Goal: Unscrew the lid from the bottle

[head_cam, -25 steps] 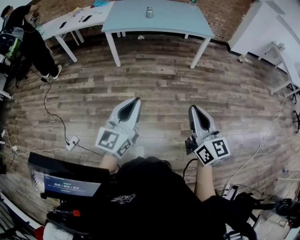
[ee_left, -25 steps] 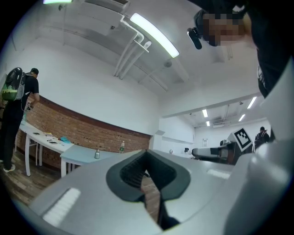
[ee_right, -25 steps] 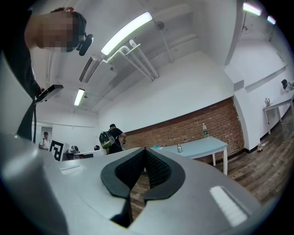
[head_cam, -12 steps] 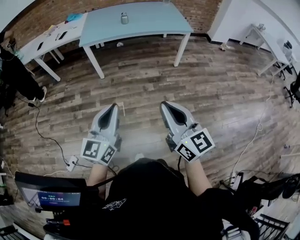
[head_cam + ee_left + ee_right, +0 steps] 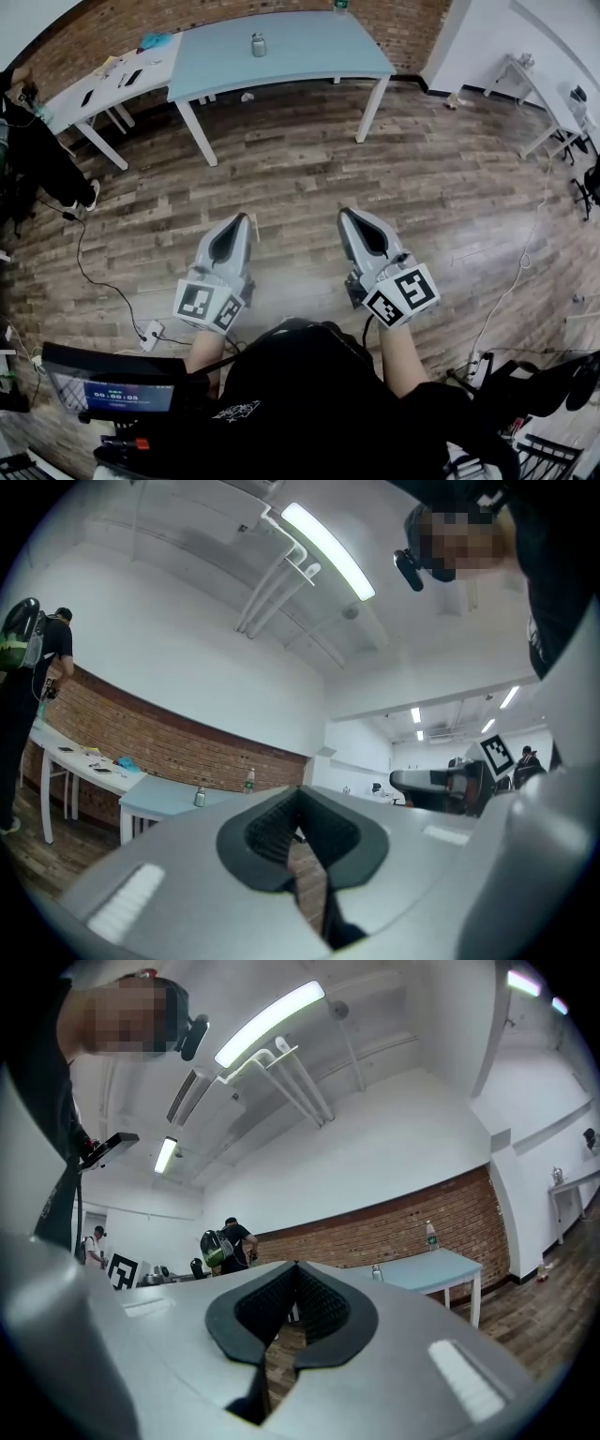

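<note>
Left gripper (image 5: 241,218) and right gripper (image 5: 350,215) have drifted leftward in the head view, and the table (image 5: 309,52) with its bottle (image 5: 258,44) sits lower.

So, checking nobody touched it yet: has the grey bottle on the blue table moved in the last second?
No. The grey bottle stands at the same spot on the blue table, just left of its middle; only the camera shifted.

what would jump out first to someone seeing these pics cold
The two grey grippers catch the eye first, low in the head view. The left gripper and the right gripper are side by side above the wooden floor, both shut with nothing between their jaws. Next is the pale blue table far ahead at the top of that view, with a small grey bottle standing on it, apart from both grippers.
</note>
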A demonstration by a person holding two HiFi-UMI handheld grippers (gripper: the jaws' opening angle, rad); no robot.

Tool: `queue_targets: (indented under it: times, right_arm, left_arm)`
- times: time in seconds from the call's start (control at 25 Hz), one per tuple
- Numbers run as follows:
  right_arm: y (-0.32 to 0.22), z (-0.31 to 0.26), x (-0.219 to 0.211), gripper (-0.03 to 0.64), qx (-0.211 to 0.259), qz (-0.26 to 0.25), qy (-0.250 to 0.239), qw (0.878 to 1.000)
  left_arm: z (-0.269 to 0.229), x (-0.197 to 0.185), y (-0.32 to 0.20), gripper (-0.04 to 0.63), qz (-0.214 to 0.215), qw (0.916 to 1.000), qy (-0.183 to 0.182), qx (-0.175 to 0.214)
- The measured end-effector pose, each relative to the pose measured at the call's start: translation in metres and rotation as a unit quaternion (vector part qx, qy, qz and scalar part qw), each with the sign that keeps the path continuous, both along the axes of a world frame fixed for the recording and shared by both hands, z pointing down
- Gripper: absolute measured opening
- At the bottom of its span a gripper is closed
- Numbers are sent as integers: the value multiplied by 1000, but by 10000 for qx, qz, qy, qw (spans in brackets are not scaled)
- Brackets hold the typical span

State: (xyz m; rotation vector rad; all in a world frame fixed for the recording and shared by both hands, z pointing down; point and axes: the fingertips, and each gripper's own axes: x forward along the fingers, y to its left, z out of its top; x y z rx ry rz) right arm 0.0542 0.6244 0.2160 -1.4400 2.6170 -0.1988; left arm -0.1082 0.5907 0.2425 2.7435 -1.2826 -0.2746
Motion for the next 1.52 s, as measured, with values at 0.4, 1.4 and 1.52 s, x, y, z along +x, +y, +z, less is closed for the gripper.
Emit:
queue_targets:
  times: [0.4, 1.4, 1.52]
  right_arm:
    - [2, -1, 12, 2, -31, 152, -140, 9998]
    - [-79, 9, 52, 2, -142, -368, -172, 9991]
    - [-88, 10, 51, 2, -175, -502, -120, 9985]
  left_arm:
    - [3, -4, 1, 0, 20, 10000, -16, -27]
    - [0, 30, -63, 0, -484, 9988, -33, -57]
    - [1, 34, -72, 0, -520, 9986, -15, -66]
